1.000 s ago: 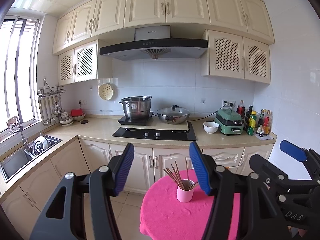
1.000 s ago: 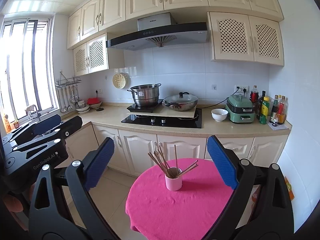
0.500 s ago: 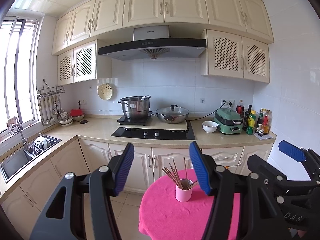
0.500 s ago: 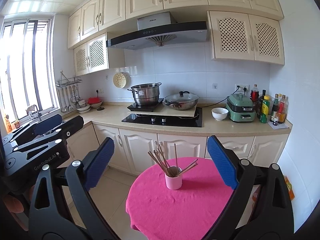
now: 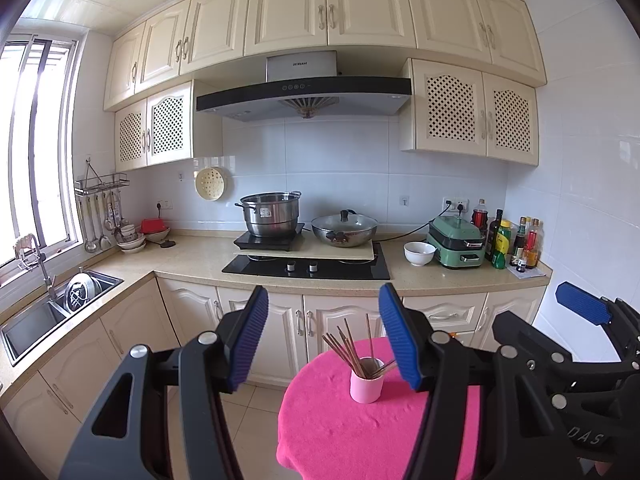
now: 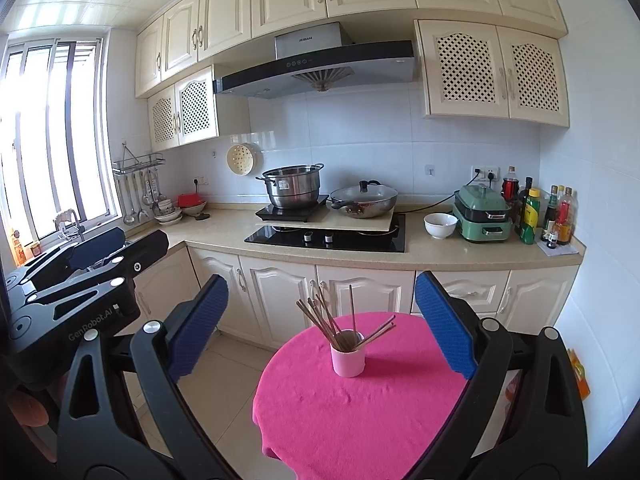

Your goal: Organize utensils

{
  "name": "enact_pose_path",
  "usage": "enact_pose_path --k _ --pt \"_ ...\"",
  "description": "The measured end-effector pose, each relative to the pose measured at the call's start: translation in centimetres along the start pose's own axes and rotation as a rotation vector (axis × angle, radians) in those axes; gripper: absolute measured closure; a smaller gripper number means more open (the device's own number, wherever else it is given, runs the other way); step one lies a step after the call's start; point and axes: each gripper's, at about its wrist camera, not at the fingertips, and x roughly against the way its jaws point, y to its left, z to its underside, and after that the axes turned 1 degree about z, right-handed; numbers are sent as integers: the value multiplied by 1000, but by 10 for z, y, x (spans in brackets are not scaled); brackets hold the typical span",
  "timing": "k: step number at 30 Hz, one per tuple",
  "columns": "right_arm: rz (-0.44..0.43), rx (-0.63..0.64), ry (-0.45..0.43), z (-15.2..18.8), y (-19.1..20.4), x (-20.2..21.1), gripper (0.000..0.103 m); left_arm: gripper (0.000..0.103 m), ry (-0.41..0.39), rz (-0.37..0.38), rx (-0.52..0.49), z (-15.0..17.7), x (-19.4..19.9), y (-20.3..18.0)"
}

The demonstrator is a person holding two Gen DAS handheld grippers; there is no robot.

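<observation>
Fingers apart on both: left gripper (image 5: 323, 336) has its blue ribbed pads (image 5: 250, 336) spread wide, nothing between them; right gripper (image 6: 320, 322) likewise, blue pads (image 6: 444, 322) wide apart and empty. Both are held in the air short of the round table with the bright pink cloth (image 6: 360, 408), side by side; the right one shows at the right edge of the left view, the left one at the left edge of the right view. Small pale pink cylindrical cup (image 6: 347, 354) stands upright on the cloth toward the table's far side, holding a bundle of thin brown wooden chopsticks (image 6: 320, 318) fanned out, most leaning left, a couple leaning right over the rim. Behind: beige countertop (image 6: 440, 254) with black glass hob (image 6: 328, 236), steel stockpot (image 6: 294, 192), lidded wok (image 6: 364, 200), white bowl (image 6: 440, 225), green electric cooker (image 6: 484, 214).
</observation>
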Motion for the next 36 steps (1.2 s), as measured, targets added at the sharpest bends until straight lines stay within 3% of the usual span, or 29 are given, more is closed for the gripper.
enact_pose_path --k 36 --pt "0 -2 9 0 -6 2 10 46 -8 16 -6 -3 0 -6"
